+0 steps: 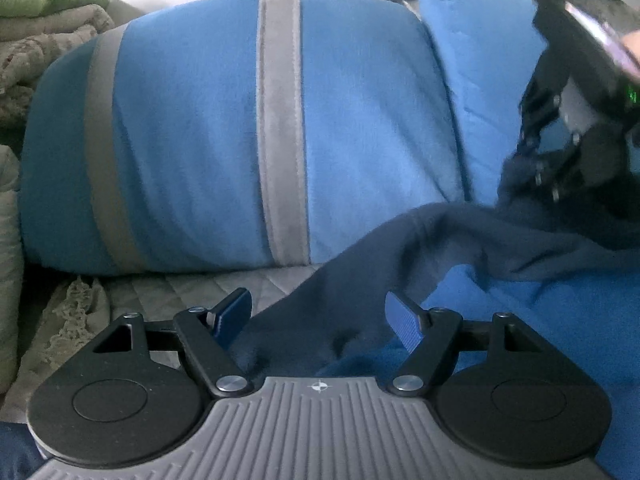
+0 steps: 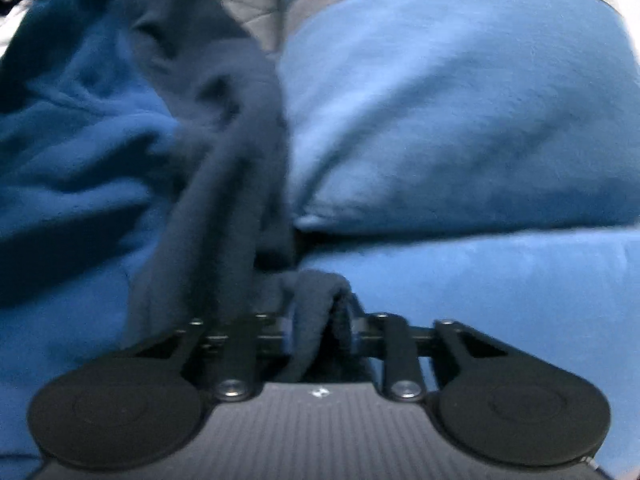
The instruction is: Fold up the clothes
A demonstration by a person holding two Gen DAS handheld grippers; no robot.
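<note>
Garment: a dark navy, soft knit piece of clothing (image 1: 400, 248) lay rumpled across a bright blue fleece cover (image 1: 500, 300), running from between the left tool's fingers up toward the right tool.
Left gripper (image 1: 318, 314): a black two-finger tool with blue ribbed pads; its jaws stood apart, with navy cloth lying between them and neither pad pressing on it.
Right gripper (image 2: 320, 320): a matching black tool, its jaws drawn together and clamped on a bunched fold of the navy garment; the right wrist view was blurred.
Backdrop: a large light blue fleece cushion with 2 grey stripes (image 1: 240, 128) stood behind the garment.
Surface: a grey quilted cover (image 1: 192, 284) showed below the cushion.
Side stock: beige and green folded textiles (image 1: 36, 12) were stacked at the far left.
</note>
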